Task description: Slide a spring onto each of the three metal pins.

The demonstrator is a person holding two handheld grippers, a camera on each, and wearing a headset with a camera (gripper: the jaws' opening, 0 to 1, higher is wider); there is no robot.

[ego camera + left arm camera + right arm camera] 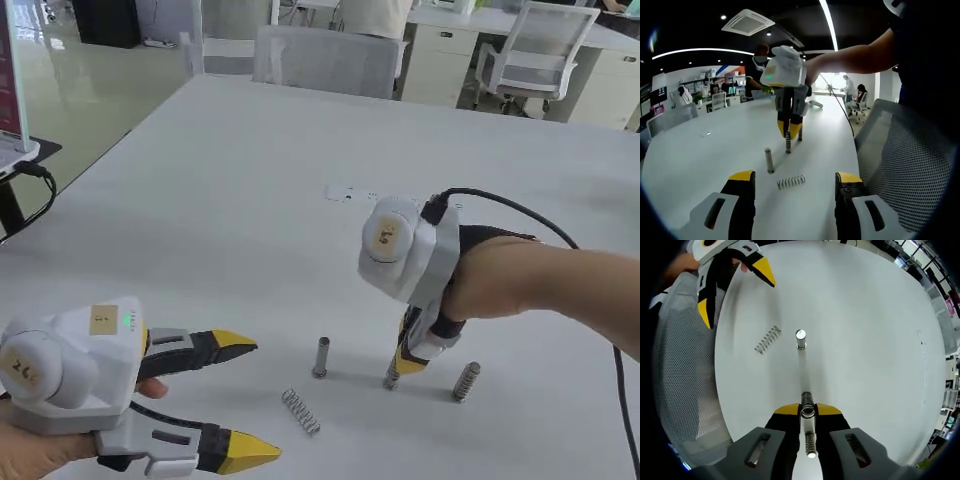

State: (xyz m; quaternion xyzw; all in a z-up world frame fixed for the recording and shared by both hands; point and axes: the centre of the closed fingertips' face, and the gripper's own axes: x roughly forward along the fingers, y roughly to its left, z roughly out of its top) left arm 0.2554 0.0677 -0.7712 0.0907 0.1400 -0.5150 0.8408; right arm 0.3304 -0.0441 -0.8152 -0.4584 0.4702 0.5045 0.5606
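The gripped spring (807, 406) is threaded on the middle pin (391, 378). The right hand-held gripper (408, 362) points straight down over it, its yellow tips drawn in narrow against the coil on either side. Just beside it, on the side further from the left hand-held gripper, the third pin (465, 381) stands upright with a fitted spring (467, 376) wrapped around it. On the other side the bare pin (320, 357) stands upright with nothing on it. The three pins make a short row close to the worktop's (250, 200) near edge.

Between the bare pin and that near edge, the loose spring (300, 411) lies flat on its side, touching neither pin nor gripper. The left hand-held gripper (262, 400) is held low over the near-left part of the worktop, jaws spread wide and holding nothing. Its tips point toward the loose spring from a little way off.

A hand (500, 275) grasps the right hand-held gripper from behind, and a black cable (520, 215) arcs away from it. A grey mesh chair (900, 165) sits against the worktop's near edge.
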